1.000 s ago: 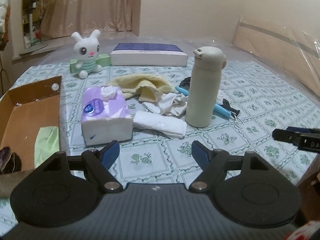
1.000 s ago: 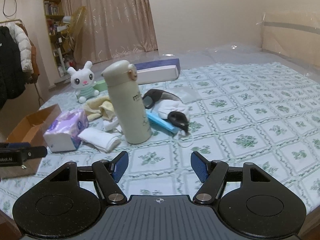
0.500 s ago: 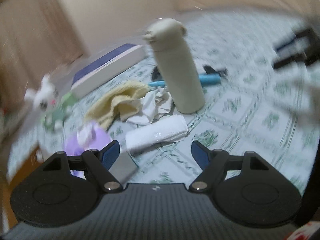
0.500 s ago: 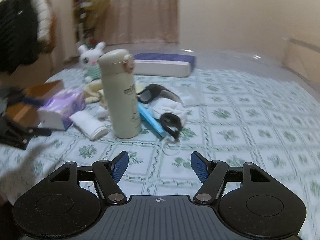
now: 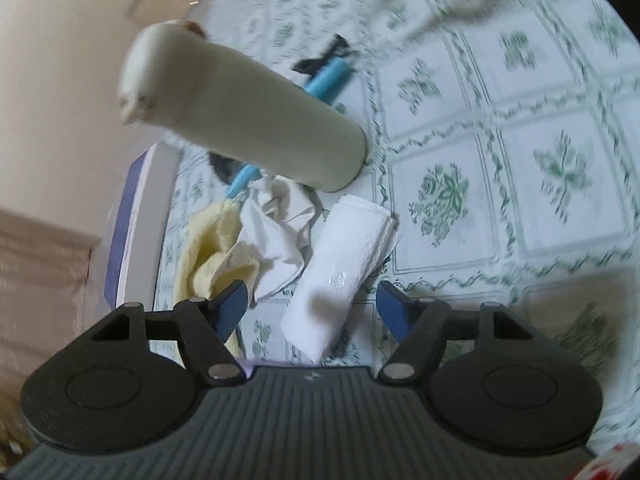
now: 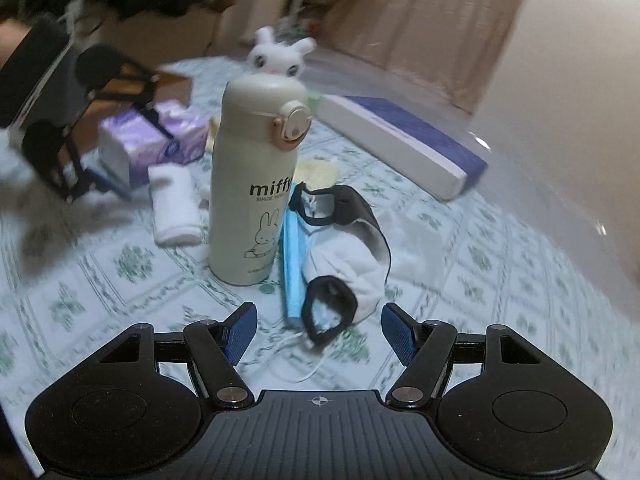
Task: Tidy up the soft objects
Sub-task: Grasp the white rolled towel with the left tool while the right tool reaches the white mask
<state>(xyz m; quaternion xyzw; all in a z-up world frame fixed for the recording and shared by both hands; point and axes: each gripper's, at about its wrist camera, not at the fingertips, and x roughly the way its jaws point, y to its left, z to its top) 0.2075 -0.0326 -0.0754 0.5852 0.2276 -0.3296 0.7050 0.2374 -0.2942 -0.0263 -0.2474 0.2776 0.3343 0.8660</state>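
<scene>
Neatly rolled, white towel (image 5: 344, 264) lies beside crumpled cloths (image 5: 276, 236).

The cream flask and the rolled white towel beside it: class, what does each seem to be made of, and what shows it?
Cream flask: a hard shell with a matte painted finish, probably coated metal or plastic; its straight, rigid wall carries crisp printed lettering. Rolled white towel: soft cloth, likely terry cotton; its surface looks nubby and its layered edges curl at the end.
</scene>
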